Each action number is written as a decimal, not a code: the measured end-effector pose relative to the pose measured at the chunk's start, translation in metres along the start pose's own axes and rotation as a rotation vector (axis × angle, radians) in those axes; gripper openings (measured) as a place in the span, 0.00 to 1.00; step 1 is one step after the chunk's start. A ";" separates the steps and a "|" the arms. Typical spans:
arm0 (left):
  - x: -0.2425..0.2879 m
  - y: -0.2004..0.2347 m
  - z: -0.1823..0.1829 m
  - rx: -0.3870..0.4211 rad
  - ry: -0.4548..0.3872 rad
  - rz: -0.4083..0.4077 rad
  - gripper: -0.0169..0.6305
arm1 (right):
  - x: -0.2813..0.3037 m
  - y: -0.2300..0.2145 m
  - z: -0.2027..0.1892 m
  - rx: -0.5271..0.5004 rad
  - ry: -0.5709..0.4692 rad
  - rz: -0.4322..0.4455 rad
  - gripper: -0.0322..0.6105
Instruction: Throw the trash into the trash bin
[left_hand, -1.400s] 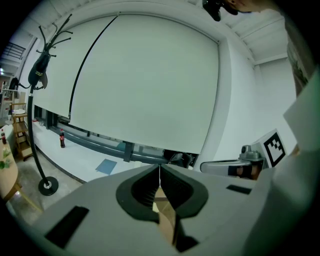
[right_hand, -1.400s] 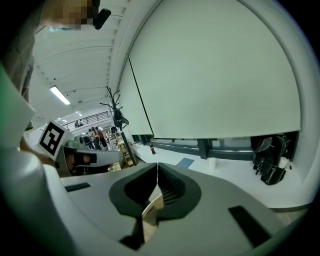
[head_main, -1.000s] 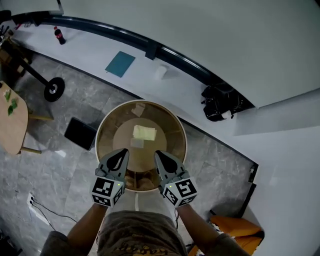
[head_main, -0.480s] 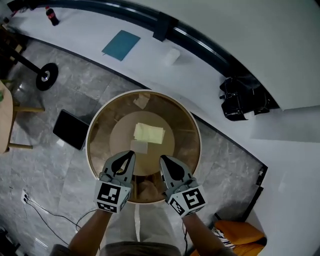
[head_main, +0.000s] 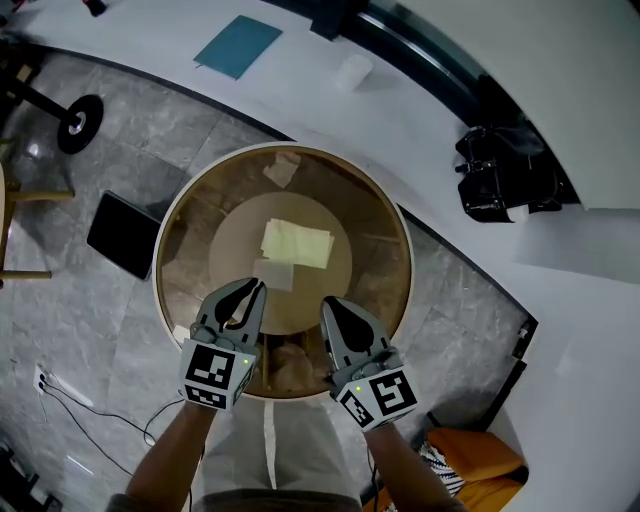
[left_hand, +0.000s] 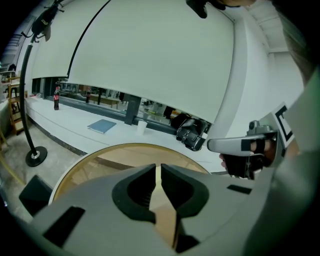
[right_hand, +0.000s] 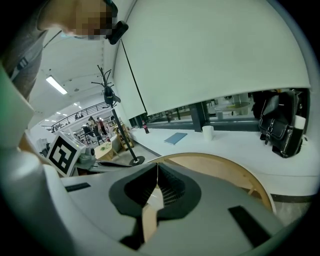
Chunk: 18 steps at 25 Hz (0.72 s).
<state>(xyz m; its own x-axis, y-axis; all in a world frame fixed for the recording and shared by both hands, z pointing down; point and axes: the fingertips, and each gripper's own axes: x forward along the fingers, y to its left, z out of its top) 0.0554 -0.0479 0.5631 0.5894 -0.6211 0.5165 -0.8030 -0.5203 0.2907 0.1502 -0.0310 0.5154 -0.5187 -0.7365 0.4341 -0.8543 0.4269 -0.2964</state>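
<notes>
- Bottom centre of the head view: two forearms, each hand around a gripper with a marker cube.
- Lower centre-left: left gripper (head_main: 258, 287), clenched, jaw tips together, nothing between them; hangs over the near part of the table.
- Just right of it: right gripper (head_main: 327, 303), likewise clenched and empty, tips meeting in its own view; points up-frame over the same near edge.
- Under both and filling mid-frame: round table (head_main: 165, 240), pale wooden rim, brownish see-through top.
- Just past the left gripper's tips: pale scrap (head_main: 272, 273), lying flat.
- At the table's middle: yellow sheet (head_main: 296, 243), flat, just above the pale scrap in the frame, apart from both grippers.
- Near the far rim: crumpled scrap (head_main: 283, 168), alone, well apart from the grippers.
- Left of the table, on the grey floor: black slab (head_main: 123, 234), just beside the rim.
- Lower left corner: thin cable (head_main: 80, 410) trailing over the floor.
- Lower right corner: orange thing (head_main: 470, 455), partly cut off.
- Across the top: white ledge (head_main: 300, 95) carrying a blue book (head_main: 237, 46) at upper left, a white cup (head_main: 352, 72) near top centre and a black bag (head_main: 505, 175) at upper right.
</notes>
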 end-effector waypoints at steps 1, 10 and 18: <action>0.001 -0.001 -0.002 0.001 0.004 -0.007 0.07 | 0.000 -0.001 -0.002 0.002 0.003 -0.001 0.08; 0.021 -0.007 -0.015 0.062 0.065 -0.093 0.55 | 0.007 -0.009 -0.014 0.037 0.015 -0.010 0.08; 0.033 -0.003 -0.034 0.121 0.128 -0.159 0.55 | 0.012 -0.017 -0.020 0.073 0.020 -0.028 0.08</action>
<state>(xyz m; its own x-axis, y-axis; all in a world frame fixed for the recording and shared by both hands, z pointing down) 0.0745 -0.0467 0.6070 0.6854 -0.4506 0.5720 -0.6800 -0.6770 0.2815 0.1573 -0.0365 0.5426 -0.4959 -0.7365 0.4600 -0.8641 0.3662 -0.3452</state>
